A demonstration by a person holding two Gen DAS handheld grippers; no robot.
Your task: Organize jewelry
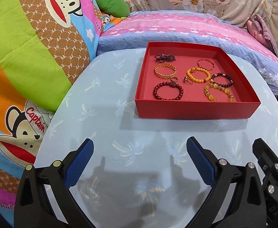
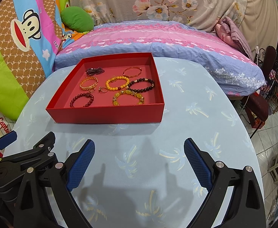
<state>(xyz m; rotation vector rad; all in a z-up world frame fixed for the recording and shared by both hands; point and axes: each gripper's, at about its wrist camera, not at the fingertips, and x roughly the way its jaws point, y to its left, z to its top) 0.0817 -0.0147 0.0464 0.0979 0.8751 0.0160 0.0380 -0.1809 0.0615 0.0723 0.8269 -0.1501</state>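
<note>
A red box [image 1: 194,108] [image 2: 106,112] stands on the light blue table and holds several bracelets: a dark red bead one [image 1: 167,91] [image 2: 82,100], a gold chain one [image 1: 165,70] [image 2: 88,83], an orange bead one [image 1: 198,74] [image 2: 117,83], a yellow stone one [image 1: 218,93] [image 2: 128,97], a dark bead one [image 1: 222,79] [image 2: 141,85], a thin bangle [image 1: 206,64] [image 2: 132,71], plus small rings [image 2: 102,89]. My left gripper [image 1: 140,152] is open and empty, short of the box. My right gripper [image 2: 139,152] is open and empty too.
The round table [image 1: 104,114] [image 2: 205,114] has a palm-print cloth. A pink and blue pillow [image 1: 177,30] [image 2: 158,38] lies behind the box. Cartoon bedding [image 1: 25,57] rises at left. A tiled floor and stool [image 2: 276,163] show at right.
</note>
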